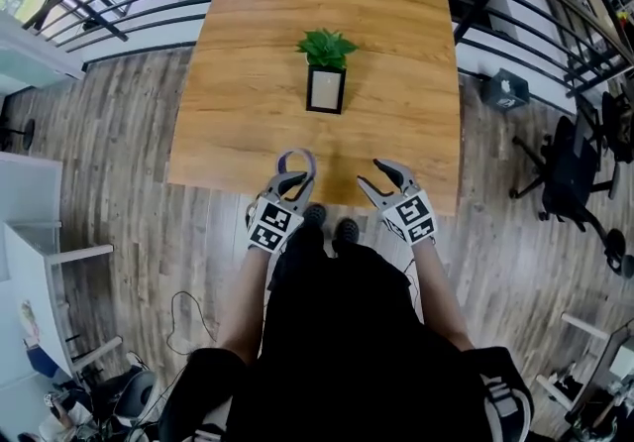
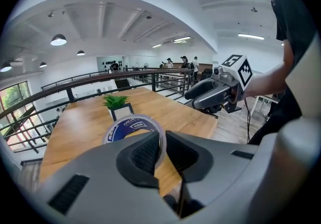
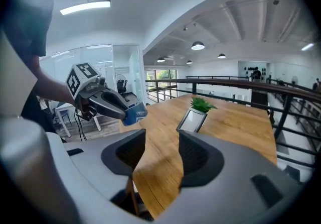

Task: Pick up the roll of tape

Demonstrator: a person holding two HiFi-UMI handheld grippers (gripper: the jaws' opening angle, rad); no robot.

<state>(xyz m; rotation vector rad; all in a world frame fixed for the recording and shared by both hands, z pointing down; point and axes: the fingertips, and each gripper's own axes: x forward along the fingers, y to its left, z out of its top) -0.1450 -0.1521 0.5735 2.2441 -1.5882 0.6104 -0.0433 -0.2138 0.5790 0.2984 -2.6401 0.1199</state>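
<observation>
1. The left gripper (image 2: 163, 143) is clamped on the rim of the roll of tape (image 2: 131, 126), which hangs in the air over the near edge of the table (image 1: 396, 54).
2. To its right, the right gripper (image 3: 161, 142) has its jaws spread with nothing between them.
3. The pick-up looks essentially done.

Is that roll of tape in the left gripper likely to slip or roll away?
Probably stiff and light: the roll of tape looks evenly round although the left gripper pinches its wall. Its glossy clear rim may be slippery. Set on edge on the table, it would likely roll.
</observation>
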